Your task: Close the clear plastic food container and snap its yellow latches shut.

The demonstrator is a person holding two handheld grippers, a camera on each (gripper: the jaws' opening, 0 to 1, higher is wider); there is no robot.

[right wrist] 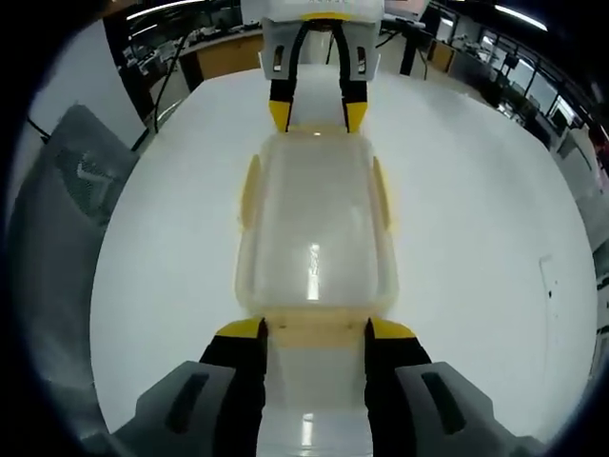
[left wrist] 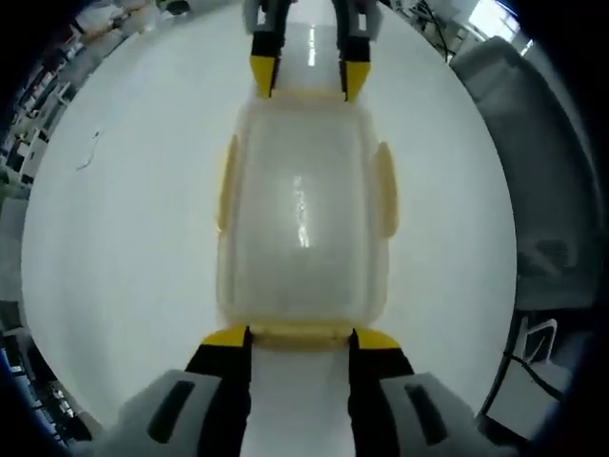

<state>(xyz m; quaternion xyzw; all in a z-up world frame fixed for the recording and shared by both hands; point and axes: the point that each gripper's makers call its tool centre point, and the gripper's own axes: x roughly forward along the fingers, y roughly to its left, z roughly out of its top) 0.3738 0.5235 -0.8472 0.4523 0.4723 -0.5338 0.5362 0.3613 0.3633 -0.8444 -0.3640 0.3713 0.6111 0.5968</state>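
Observation:
A clear plastic food container (left wrist: 303, 205) lies lengthwise on the white table (left wrist: 124, 219) with its lid on. Yellow side latches (left wrist: 384, 188) flare out along both long sides. My left gripper (left wrist: 301, 337) is open, its yellow-tipped jaws straddling the yellow latch (left wrist: 300, 333) at the container's near end. The right gripper (left wrist: 309, 78) faces it at the far end, also open. In the right gripper view the same container (right wrist: 314, 228) stretches away from my right gripper (right wrist: 316, 329), whose jaws flank that end's latch (right wrist: 314, 328). The left gripper (right wrist: 317, 116) stands at the opposite end.
A grey chair (left wrist: 533, 181) stands past the table's edge, at the right of the left gripper view and at the left of the right gripper view (right wrist: 67, 219). Workbenches (right wrist: 228, 48) fill the room beyond. A small dark mark (left wrist: 88, 152) lies on the table.

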